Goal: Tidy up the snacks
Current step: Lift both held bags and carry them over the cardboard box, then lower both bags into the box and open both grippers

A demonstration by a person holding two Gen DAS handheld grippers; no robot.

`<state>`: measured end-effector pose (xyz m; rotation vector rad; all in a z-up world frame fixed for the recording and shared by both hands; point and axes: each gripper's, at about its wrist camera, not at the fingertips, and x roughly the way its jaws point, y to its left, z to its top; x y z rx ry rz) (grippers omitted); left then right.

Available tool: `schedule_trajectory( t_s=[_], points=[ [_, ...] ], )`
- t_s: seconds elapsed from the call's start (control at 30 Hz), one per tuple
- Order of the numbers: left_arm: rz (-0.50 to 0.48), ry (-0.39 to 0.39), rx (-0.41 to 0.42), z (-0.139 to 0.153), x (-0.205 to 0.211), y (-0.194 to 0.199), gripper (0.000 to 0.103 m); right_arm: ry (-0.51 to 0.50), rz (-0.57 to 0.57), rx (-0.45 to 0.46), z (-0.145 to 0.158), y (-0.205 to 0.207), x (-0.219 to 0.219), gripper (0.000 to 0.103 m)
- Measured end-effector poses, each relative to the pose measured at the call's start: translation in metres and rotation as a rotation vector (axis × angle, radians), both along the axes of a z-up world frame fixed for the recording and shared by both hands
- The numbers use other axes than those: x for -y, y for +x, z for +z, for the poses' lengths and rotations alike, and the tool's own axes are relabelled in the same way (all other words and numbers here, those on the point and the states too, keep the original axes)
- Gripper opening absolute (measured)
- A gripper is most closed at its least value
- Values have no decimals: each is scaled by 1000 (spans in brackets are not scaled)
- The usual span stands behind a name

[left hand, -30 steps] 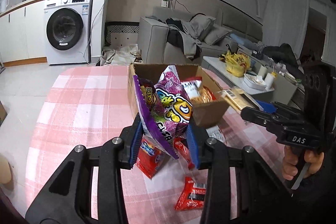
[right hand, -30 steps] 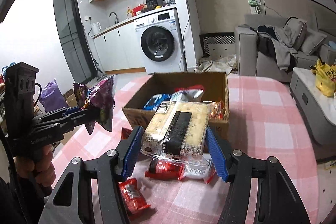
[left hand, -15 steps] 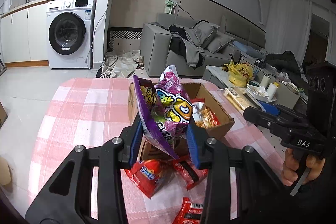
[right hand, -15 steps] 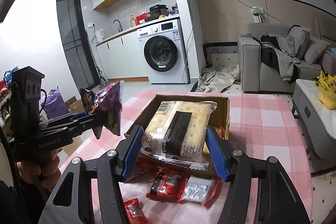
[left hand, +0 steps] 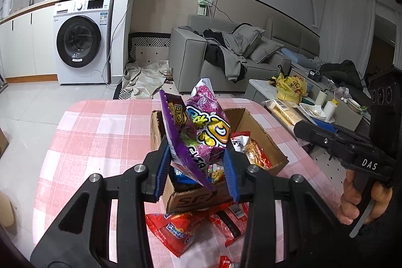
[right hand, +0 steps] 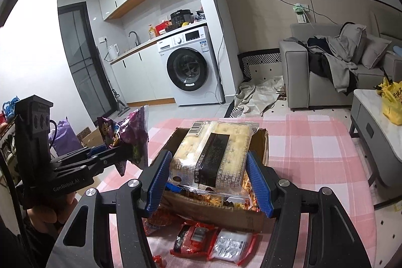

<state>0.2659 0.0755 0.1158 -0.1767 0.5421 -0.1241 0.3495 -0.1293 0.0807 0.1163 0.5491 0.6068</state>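
Observation:
My left gripper (left hand: 196, 167) is shut on a purple snack bag (left hand: 198, 132) and holds it above the near end of an open cardboard box (left hand: 261, 127). My right gripper (right hand: 208, 182) is shut on a clear pack of crackers (right hand: 213, 155) and holds it over the same box (right hand: 261, 142). The box holds several snack packs, among them an orange noodle pack (left hand: 256, 152). Red snack packs (left hand: 176, 227) lie on the pink checked tablecloth (left hand: 100, 137) in front of the box. The right gripper also shows at the right of the left wrist view (left hand: 299, 127).
More red and white packets (right hand: 213, 240) lie on the cloth near the box's front. A grey sofa (left hand: 226, 59) and a low coffee table (left hand: 301, 97) stand beyond the table. A washing machine (left hand: 80, 42) stands at the back left.
Both grippers have risen and pulled back from the box, still holding their packs. The box now sits lower in both views and more of its inside shows.

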Motion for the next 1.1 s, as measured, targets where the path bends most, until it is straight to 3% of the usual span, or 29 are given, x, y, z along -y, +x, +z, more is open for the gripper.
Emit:
schedule_trajectory(
  t_s=[0.4, 1.1],
  points=[
    [-7, 13, -10, -7, 11, 58, 35, 10, 3, -17, -1, 20, -9, 62],
    [2, 43, -88, -64, 33, 135, 35, 19, -10, -104, -34, 72, -16, 62]
  ],
)
